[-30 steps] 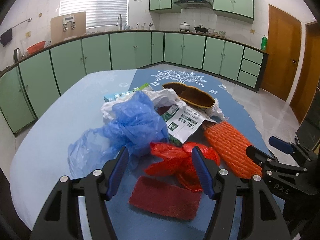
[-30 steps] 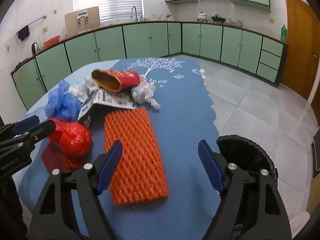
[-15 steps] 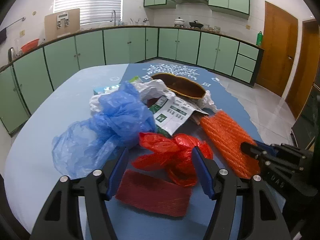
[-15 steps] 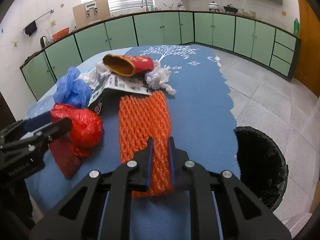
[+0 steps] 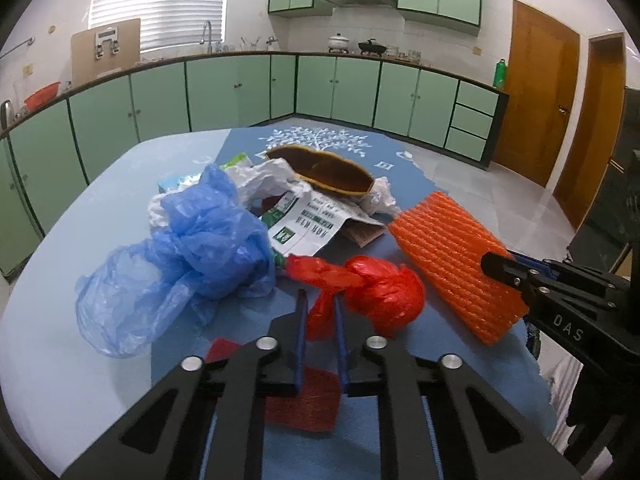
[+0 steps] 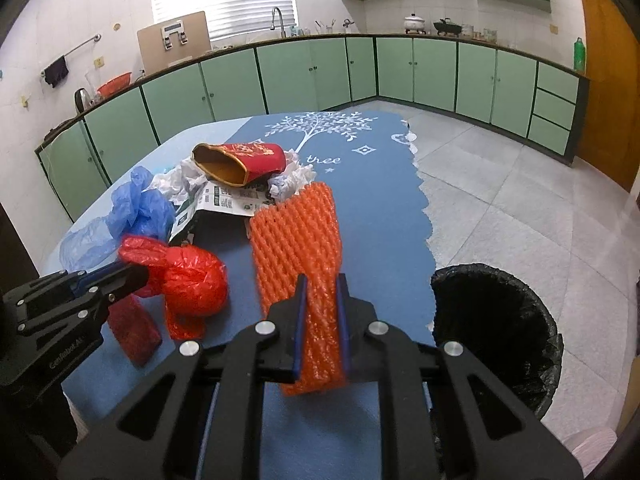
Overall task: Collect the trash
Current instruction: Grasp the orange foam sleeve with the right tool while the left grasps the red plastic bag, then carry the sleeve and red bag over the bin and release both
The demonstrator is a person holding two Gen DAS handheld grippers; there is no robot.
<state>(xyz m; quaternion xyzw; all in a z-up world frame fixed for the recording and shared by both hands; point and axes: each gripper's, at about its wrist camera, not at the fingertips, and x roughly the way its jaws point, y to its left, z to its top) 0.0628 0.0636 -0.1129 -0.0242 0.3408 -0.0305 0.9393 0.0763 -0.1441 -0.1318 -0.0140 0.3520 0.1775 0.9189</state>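
Note:
My left gripper (image 5: 319,322) is shut on a tail of the red plastic bag (image 5: 376,292), which also shows in the right wrist view (image 6: 188,276). My right gripper (image 6: 322,314) is shut on the near end of the orange foam net (image 6: 298,236), lifted off the table; it also shows in the left wrist view (image 5: 456,256). A blue plastic bag (image 5: 200,248), a printed paper wrapper (image 5: 316,228), white crumpled paper (image 5: 264,180) and a red and gold sleeve (image 6: 240,160) lie piled on the blue table (image 6: 376,200).
A dark red foam piece (image 5: 304,404) lies on the table under my left gripper. A black-lined trash bin (image 6: 496,320) stands on the floor to the right of the table. Green kitchen cabinets (image 6: 320,72) run along the far walls.
Both grippers went from open to shut. The right one closed on the orange foam net and raised its near end. The left one closed on the red bag's tail.

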